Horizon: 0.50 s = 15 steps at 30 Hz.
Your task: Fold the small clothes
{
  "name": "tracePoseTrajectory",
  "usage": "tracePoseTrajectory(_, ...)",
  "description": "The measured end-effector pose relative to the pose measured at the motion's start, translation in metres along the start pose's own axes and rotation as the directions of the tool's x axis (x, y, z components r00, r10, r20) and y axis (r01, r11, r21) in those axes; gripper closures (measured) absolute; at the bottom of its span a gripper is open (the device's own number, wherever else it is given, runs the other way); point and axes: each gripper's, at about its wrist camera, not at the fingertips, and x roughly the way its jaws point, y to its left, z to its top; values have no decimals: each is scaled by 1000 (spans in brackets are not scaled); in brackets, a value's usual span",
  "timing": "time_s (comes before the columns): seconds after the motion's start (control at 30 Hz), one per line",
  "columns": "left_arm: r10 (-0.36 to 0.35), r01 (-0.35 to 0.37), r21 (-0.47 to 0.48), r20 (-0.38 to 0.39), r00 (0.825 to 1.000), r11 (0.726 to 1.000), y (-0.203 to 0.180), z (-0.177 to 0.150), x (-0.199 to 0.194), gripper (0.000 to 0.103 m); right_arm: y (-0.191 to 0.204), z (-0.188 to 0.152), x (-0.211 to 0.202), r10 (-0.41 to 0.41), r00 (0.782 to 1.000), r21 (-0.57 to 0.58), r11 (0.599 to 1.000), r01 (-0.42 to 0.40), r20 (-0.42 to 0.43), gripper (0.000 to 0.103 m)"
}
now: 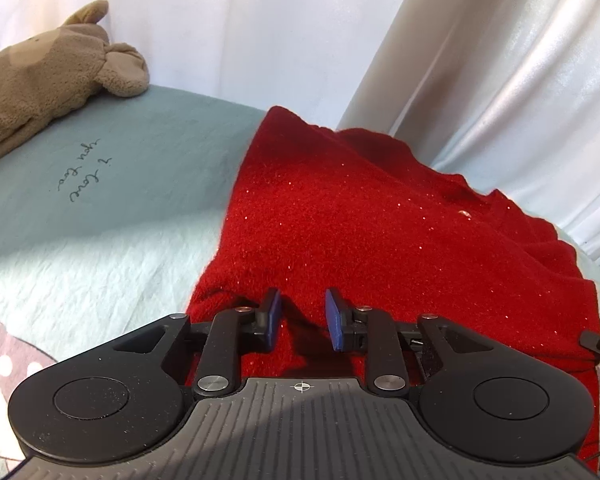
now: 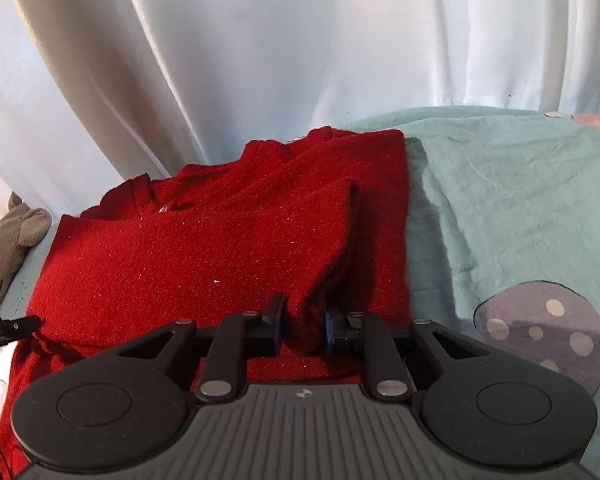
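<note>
A red glittery knit sweater [image 1: 372,220] lies on the light green bedsheet [image 1: 100,168], partly folded. My left gripper [image 1: 303,320] hovers over its near edge with the jaws open and nothing between the blue pads. In the right wrist view the sweater [image 2: 204,256] has a folded layer rising toward my right gripper [image 2: 303,326], whose jaws are closed on a bunched fold of the red fabric. The tip of the other gripper [image 2: 24,325] shows at the left edge of that view.
A beige plush toy [image 1: 48,68] lies at the far left of the bed and also shows in the right wrist view [image 2: 8,248]. White curtains [image 2: 300,40] hang behind the bed. The sheet [image 2: 500,200] has handwriting print and a spotted mushroom print [image 2: 540,328].
</note>
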Motion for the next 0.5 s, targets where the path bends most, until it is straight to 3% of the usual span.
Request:
tracePoseTrajectory(0.07,-57,56,-35,-14,998,998,4,-5,-7,77,-6,-3,-15,16,1000,81,997,-18,20,77)
tracePoseTrajectory(0.2,-171,161,-137,-59,984,977,9,-12,-4,74,-17,-13,-27,105,994,212,971,-109,30,54)
tracePoseTrajectory(0.33,-230,216,-206,-46,972,954,5,-13,5,62,-23,-22,-18,151,989,333,932,-142,-1,49)
tracePoseTrajectory(0.4,-248,234,-230,-36,968,945,3,-10,10,62,-26,-29,-8,188,982,402,901,-165,-18,48)
tracePoseTrajectory(0.5,-262,242,-269,-39,964,932,3,-5,23,59,-32,-32,1,188,982,470,864,-182,35,49)
